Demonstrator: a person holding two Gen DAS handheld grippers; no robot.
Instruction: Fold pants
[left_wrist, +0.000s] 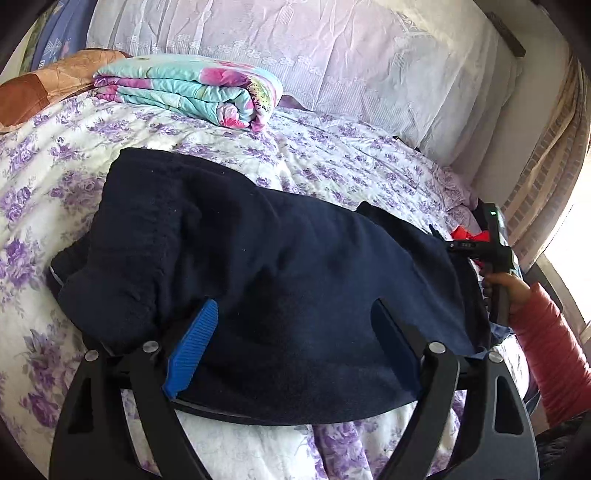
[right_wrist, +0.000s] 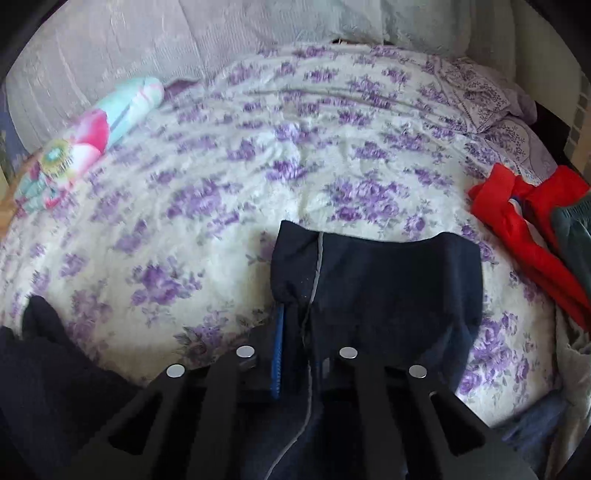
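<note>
Two tools work the navy pants (left_wrist: 266, 266) spread on the flowered bed (left_wrist: 332, 162). Left tool (left_wrist: 295, 325) hovers wide above the bulk; right tool (right_wrist: 295, 332) pinches a leg end, so the long axis runs leftward from that nearer right hand.

Bed and bedding around the work

A floral bedspread (left_wrist: 332, 166) covers the bed; on it, toward the lilac lace pillows (left_wrist: 332, 55), lies a folded turquoise-and-pink quilt (left_wrist: 192, 88). Red clothing (right_wrist: 517, 229) lies at the bedspread's right edge.
</note>
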